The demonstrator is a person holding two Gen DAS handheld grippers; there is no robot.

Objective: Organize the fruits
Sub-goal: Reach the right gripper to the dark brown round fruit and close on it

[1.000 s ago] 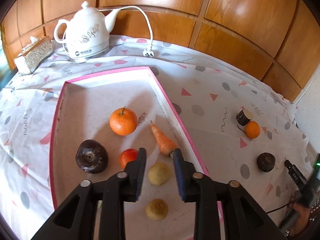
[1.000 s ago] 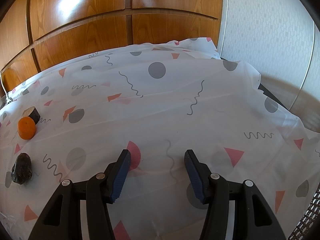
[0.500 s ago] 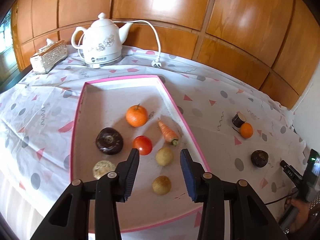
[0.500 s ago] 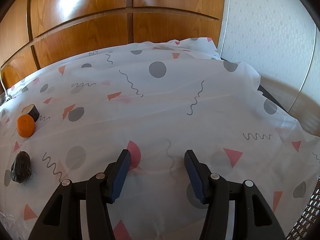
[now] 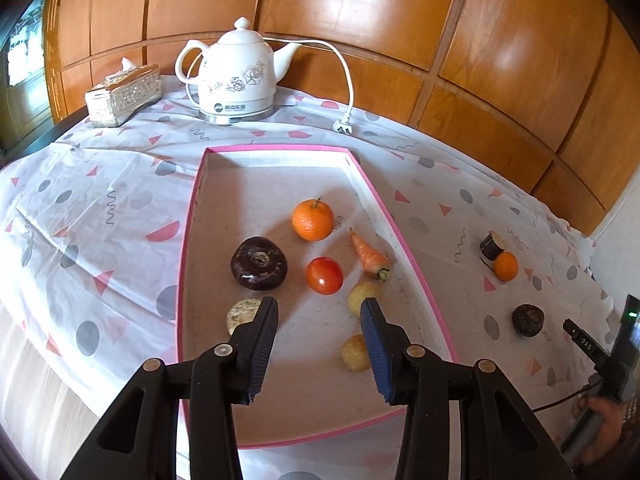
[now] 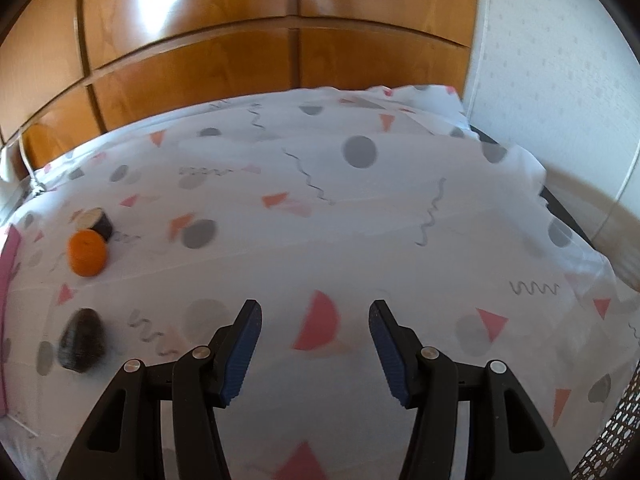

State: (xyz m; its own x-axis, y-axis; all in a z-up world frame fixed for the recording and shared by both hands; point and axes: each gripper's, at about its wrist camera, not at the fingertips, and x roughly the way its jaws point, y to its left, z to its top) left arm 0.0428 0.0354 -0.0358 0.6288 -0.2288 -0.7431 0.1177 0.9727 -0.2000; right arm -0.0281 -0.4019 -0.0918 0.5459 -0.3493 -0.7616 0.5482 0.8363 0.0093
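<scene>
A pink-rimmed tray (image 5: 404,240) holds an orange (image 5: 313,219), a carrot (image 5: 369,256), a tomato (image 5: 324,275), a dark round fruit (image 5: 259,263) and three pale yellow fruits (image 5: 363,298). My left gripper (image 5: 320,312) hovers open and empty above the tray's near part. On the cloth to the right lie a small orange (image 5: 505,266), a dark cut piece (image 5: 492,245) and a dark round fruit (image 5: 528,320). In the right wrist view the small orange (image 6: 87,253), the cut piece (image 6: 97,222) and the dark fruit (image 6: 82,340) lie at left. My right gripper (image 6: 315,316) is open over bare cloth.
A white electric kettle (image 5: 236,80) with its cord and plug (image 5: 343,128) and a tissue box (image 5: 124,94) stand at the back. Wood panelling rises behind the table. A hand (image 5: 604,428) holding the other gripper's handle shows at lower right. The table's right edge (image 6: 576,232) drops off.
My left gripper has drawn back from the tray and its jaws have spread apart, leaving the pale fruit lying there. The right gripper has shifted slightly left, jaws unchanged.
</scene>
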